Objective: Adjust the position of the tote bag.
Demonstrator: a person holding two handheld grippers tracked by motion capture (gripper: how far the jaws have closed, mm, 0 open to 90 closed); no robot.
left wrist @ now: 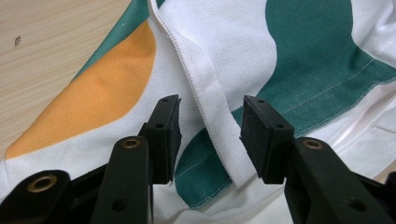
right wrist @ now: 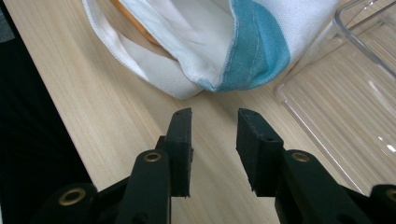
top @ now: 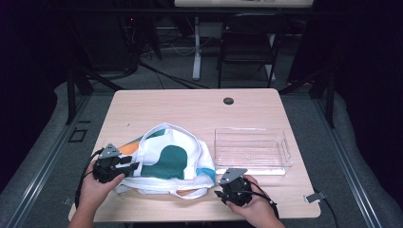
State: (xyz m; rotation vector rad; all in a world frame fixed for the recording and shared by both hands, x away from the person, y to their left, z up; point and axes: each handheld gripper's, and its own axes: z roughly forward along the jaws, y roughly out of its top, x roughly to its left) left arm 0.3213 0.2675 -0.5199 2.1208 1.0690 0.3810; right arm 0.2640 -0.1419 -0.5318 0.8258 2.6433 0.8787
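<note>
Bag (top: 166, 159) lay mid-tabletop (top: 190, 107), beside the tray (top: 252, 152). Left tongs (left wrist: 210, 126) gaped around its strap (left wrist: 210, 107), unpinched; right tongs (right wrist: 212, 135) gaped empty. Best squeeze that strap squarely before lifting.

bag (top: 171, 159): matt woven cloth | tray (top: 251, 151): glossy clear plastic | table (top: 190, 109): smooth wood

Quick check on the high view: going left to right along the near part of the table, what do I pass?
Left gripper, black with its jaws open at the bag's edge → white cloth tote bag with green, orange and blue patches → right gripper, black, jaws open over bare wood → clear plastic rectangular tray.
</note>
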